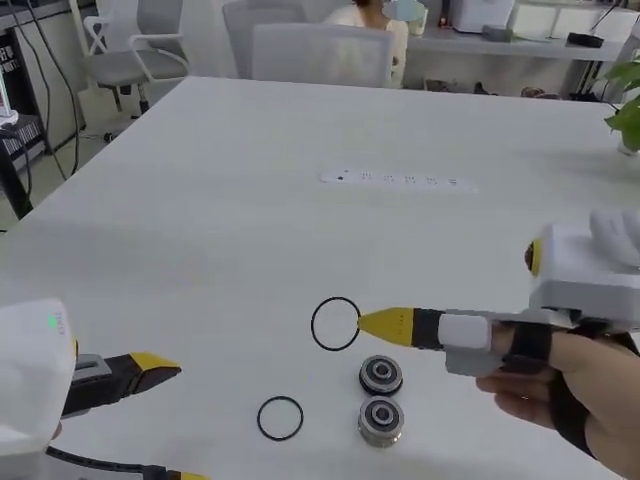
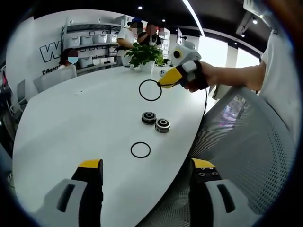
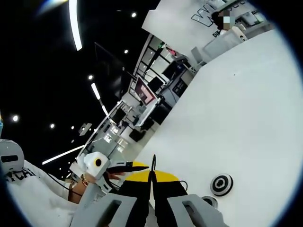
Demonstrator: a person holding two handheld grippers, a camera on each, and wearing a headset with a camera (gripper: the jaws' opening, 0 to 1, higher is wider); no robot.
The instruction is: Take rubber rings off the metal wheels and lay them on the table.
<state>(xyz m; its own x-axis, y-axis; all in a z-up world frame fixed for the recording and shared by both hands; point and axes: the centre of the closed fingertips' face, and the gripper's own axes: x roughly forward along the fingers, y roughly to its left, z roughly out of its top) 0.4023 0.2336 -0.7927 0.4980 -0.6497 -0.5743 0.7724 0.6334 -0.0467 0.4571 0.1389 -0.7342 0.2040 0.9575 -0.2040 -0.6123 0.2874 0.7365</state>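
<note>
Left tool [image 2: 147, 165] sits closest, jaws spread with nothing between them, held back at the near edge of the worktop [image 1: 200, 200]. It is likely idle, since no wheel needs bracing. Right tool [image 1: 362, 322] is pressed together, pinching a rubber ring [image 1: 314, 325] by its rim so the loop hangs free just beyond the two metal wheels [image 1: 381, 375], seemingly ready to be laid on bare surface. One second rubber ring [image 1: 259, 418] lies flat beside them. Wall lettering in the left gripper view starts with a large "W"; below it, "Dilig…" is only partly readable.
</note>
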